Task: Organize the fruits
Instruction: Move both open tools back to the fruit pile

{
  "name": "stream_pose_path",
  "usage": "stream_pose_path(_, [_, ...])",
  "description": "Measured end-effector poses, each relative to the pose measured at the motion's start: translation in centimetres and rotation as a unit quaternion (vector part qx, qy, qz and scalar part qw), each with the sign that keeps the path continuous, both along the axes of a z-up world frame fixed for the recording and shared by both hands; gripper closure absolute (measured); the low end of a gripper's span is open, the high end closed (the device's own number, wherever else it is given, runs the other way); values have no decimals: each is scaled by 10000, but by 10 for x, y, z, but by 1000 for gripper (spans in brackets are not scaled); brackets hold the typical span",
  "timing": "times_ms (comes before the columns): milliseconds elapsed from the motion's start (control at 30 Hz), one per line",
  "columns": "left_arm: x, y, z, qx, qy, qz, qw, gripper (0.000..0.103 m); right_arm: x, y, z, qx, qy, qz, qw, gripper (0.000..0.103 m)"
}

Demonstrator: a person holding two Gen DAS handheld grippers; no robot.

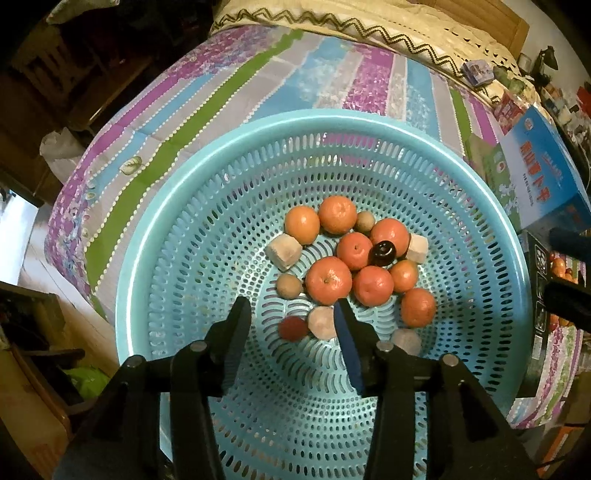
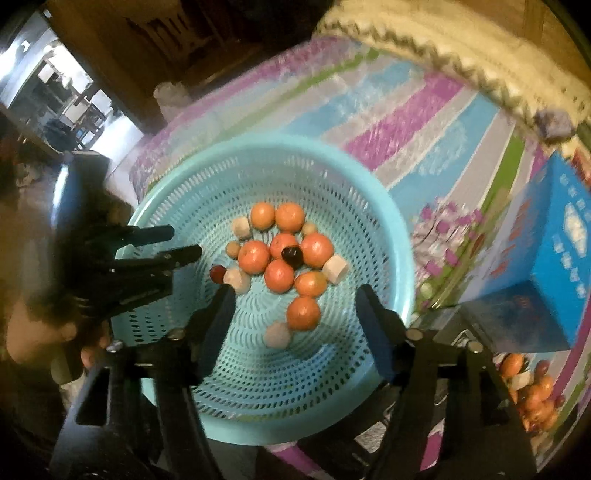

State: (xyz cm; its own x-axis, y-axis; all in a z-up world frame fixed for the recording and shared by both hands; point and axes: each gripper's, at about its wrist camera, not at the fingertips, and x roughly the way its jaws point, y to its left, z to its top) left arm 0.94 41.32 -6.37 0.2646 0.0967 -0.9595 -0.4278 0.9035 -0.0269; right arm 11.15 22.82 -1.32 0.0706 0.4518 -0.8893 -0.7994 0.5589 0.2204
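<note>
Now, from the left wrist view: left gripper (image 1: 291,310) poised above the round turquoise perforated plastic basket (image 1: 177,229), jaws spread, nothing between them. Below the fingertips, a small red round fruit (image 1: 292,328) and a pale peeled chunk (image 1: 322,322) on the basket floor; beyond, a cluster of orange mandarins (image 1: 328,280), a glossy dark fruit (image 1: 382,253) perched on top, small tan round fruits (image 1: 289,286) at the edges. Likely a drop-off step just finished, with the fruit lying free in the basket. Tips of the right gripper (image 1: 565,273) peeking in at the right edge.

Next, from the right wrist view, somewhat blurred: right gripper (image 2: 295,295) also gaping, empty, hanging over the basket's near side, a lone mandarin (image 2: 303,313) and another pale chunk (image 2: 277,334) beneath. More fruit (image 2: 532,391) heaped off to the lower right, outside the basket, partly hidden behind the gripper frame. Next move, by judgement: swing out to that pile, close gently on one round piece, carry it back over the rim.

Underneath, a striped purple, blue, green and grey bedcover (image 1: 207,122), soft and likely uneven; a cream zigzag-trimmed blanket (image 1: 369,29) beyond; a blue printed carton (image 1: 539,177) at the right; dim wooden furniture around.
</note>
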Motion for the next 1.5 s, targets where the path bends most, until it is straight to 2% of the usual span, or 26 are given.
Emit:
stream_pose_path(100, [0,-4,5,105,-116,21,9999,54,-13,-15,21,372,-689,-94,9969,32])
stream_pose_path(167, [-4,-10,17,301,-480,82,9984,54,-26,-37,38,827,-1204,-292,9888,29])
stream_pose_path(200, [-7,-14,27,438,-739,96,9963,54,-35,-53,45,1115,-1453,-382,9823,24])
stream_pose_path(233, [-13,-22,42,640,-1155,125,9912,51,-42,-66,50,1302,-1646,-492,9765,22])
stream_pose_path(267, [-18,-27,51,722,-1419,151,9871,40,-51,-85,54,1542,-1886,-668,9676,17])
stream_pose_path(300, [-27,-38,67,820,-1944,188,9773,32,-62,-107,56,1793,-2122,-838,9570,11])
stream_pose_path(333, [-33,-49,79,887,-2336,206,9681,19,-69,-122,55,1938,-2302,-980,9486,8])
stream_pose_path(367, [-36,-56,87,927,-2570,202,9618,13,-76,-140,53,2038,-2497,-1161,9395,5])
stream_pose_path(400, [-39,-69,97,994,-2856,175,9530,12,-83,-161,48,2081,-2679,-1356,9309,4])
stream_pose_path(433, [-43,-88,108,1092,-3162,66,9424,12,-87,-174,44,2079,-2751,-1492,9267,4])
stream_pose_path(500, [-43,-116,120,1118,-3445,-238,9318,11,-89,-208,29,2013,-2728,-1818,9230,3])
stream_pose_path(600, [-41,-179,137,1006,-3959,-980,9075,8,-90,-260,1,1723,-2646,-2418,9175,3])
stream_pose_path(667, [-37,-220,141,879,-4124,-1507,8942,4,-88,-297,-21,1392,-2592,-2884,9112,4])
stream_pose_path(733, [-29,-261,139,786,-4156,-1957,8847,4,-86,-325,-37,1172,-2442,-3207,9076,4])
stream_pose_path(800, [-20,-300,128,612,-4076,-2372,8797,3,-86,-353,-55,960,-2185,-3531,9046,4])
stream_pose_path(867, [-9,-329,109,484,-3905,-2665,8799,3,-90,-375,-67,785,-2002,-3757,9014,4])
stream_pose_path(933, [6,-355,80,247,-3596,-2897,8867,3,-95,-393,-77,672,-1814,-3933,8988,5])
stream_pose_path(1033, [29,-370,25,-316,-2959,-2834,9117,3,-97,-410,-91,614,-1490,-4058,8996,11])
stream_pose_path(1100, [35,-374,-4,-540,-2615,-2655,9264,5,-97,-417,-102,587,-1315,-4047,9030,16])
stream_pose_path(1133, [45,-370,-24,-786,-2369,-2499,9356,9,-98,-419,-105,583,-1242,-4013,9056,19])
stream_pose_path(1167, [48,-370,-34,-911,-2262,-2408,9394,20,-100,-422,-112,588,-1167,-3974,9083,24])
stream_pose_path(1233, [59,-366,-62,-1251,-1865,-2095,9517,35,-100,-424,-120,612,-1003,-3918,9125,28])
stream_pose_path(1267, [63,-365,-72,-1392,-1735,-1955,9552,40,-100,-426,-125,628,-950,-3901,9137,30])
stream_pose_path(1333, [73,-364,-93,-1658,-1505,-1681,9600,43,-98,-426,-128,666,-906,-3875,9150,30])
stream_pose_path(1400, [80,-367,-105,-1826,-1368,-1552,9612,44,-95,-427,-129,701,-883,-3859,9156,30])
stream_pose_path(1500, [88,-374,-110,-1933,-1385,-1494,9598,44,-93,-430,-131,719,-857,-3868,9154,30])
